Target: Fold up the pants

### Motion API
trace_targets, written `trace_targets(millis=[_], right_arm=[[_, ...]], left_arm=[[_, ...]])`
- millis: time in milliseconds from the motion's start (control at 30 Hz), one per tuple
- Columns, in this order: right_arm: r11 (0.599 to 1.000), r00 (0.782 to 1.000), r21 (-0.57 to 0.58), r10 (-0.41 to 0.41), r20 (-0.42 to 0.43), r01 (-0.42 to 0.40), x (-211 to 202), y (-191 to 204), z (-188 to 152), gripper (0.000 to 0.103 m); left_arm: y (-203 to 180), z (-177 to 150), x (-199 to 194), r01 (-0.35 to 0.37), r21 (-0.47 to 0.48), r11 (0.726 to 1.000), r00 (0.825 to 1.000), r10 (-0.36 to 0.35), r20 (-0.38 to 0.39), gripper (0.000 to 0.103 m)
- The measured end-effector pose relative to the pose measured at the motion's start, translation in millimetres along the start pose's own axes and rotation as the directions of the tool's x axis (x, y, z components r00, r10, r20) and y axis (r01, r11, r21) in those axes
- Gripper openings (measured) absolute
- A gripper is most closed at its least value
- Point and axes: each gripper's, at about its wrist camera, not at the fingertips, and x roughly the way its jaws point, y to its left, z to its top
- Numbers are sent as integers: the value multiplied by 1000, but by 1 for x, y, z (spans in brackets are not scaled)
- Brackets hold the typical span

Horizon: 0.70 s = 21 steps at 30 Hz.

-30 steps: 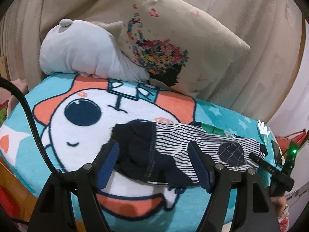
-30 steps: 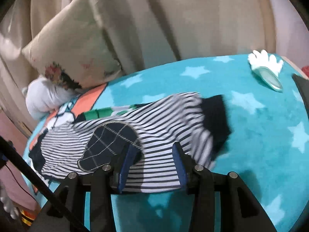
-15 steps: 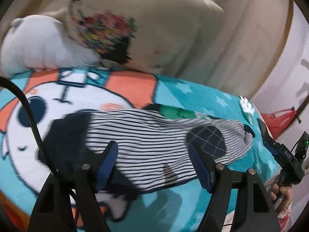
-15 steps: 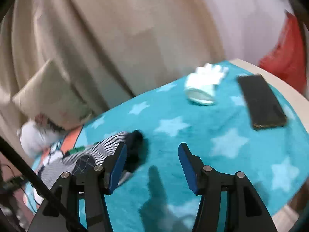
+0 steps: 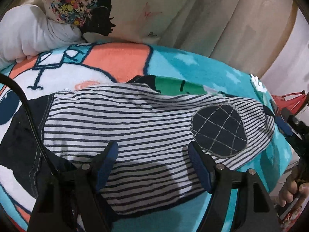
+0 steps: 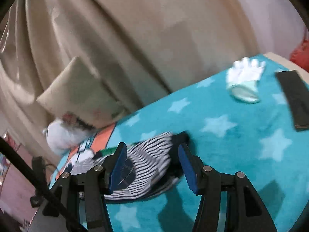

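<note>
Left wrist view: I am holding my left gripper (image 5: 152,166) with its blue-padded fingers (image 5: 107,161) spread wide, gripping nothing, hovering just over the navy-and-white striped pants with a dark quilted oval knee patch (image 5: 135,123). They are lying flat across the turquoise cartoon-print fleece blanket (image 5: 119,61), dark waistband to my left. Behind them a white plush toy (image 5: 34,32) is resting against a beige floral-print cushion (image 5: 135,9).

Right wrist view, somewhat blurred: I am keeping my right gripper (image 6: 152,168) splayed open too, empty, above the near end of the pants (image 6: 148,164). Farther along the blanket (image 6: 222,135) a white-and-mint glove (image 6: 244,82) and a flat black rectangular device (image 6: 295,98) are lying well apart from the pants, with a beige curtain (image 6: 135,29) hanging behind.
</note>
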Motion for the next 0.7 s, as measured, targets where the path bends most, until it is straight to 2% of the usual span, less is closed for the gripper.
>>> trace_targets(millis=[100, 167, 233, 267, 400, 467, 567, 700], right_arm=[[996, 994, -4, -91, -63, 91, 19, -7, -9, 59], [982, 980, 14, -188, -60, 189, 19, -19, -11, 59], [974, 975, 43, -219, -34, 220, 8, -27, -11, 60], [974, 976, 63, -215, -25, 216, 2, -31, -10, 61], [984, 993, 132, -118, -23, 120, -12, -41, -15, 64], [984, 995, 154, -86, -40, 92, -10, -43, -18, 64], [983, 996, 160, -82, -26, 86, -7, -43, -18, 66], [986, 998, 153, -64, -20, 66, -4, -37, -16, 69]], left_arm=[[-2, -1, -1, -15, 27, 1000, 999, 15, -31, 74], [-1, 2, -7, 26, 16, 1000, 998, -25, -55, 74], [0, 8, -15, 81, -8, 997, 995, -81, -63, 74], [-1, 12, -18, 96, -14, 995, 994, -96, -60, 74], [-18, 41, -20, 160, -11, 987, 985, -160, -67, 74], [-34, 58, -12, 208, -8, 978, 973, -208, -101, 74], [-68, 79, 7, 287, 34, 957, 948, -279, -155, 74], [-104, 99, 38, 339, 56, 939, 925, -322, -204, 74]])
